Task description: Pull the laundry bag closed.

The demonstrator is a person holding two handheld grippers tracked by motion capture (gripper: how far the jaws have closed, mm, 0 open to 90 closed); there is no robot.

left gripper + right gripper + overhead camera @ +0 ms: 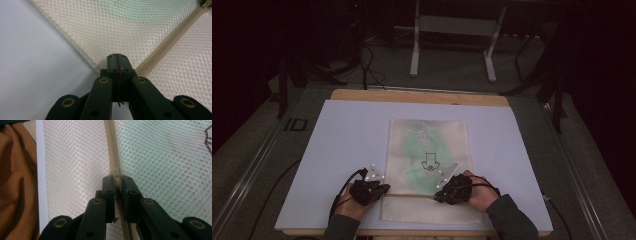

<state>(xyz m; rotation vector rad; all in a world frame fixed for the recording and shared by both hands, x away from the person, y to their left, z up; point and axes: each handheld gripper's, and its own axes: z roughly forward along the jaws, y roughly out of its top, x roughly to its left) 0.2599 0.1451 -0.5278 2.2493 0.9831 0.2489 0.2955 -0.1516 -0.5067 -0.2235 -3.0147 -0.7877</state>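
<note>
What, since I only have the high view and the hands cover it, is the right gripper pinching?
Observer: The right gripper is closed on the zipper pull of the mesh bag.
Operator: And the left one?
Observer: The left gripper has its jaws shut at the bag's edge, beside the end of the zipper. I cannot tell if mesh is pinched.
Operator: Is the zipper open yet?
Observer: Ahead of the right jaws it looks closed.

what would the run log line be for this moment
scene: mesh bag flat on table | left tool: shut at bag's corner by zipper | right tool: shut on zipper pull
</note>
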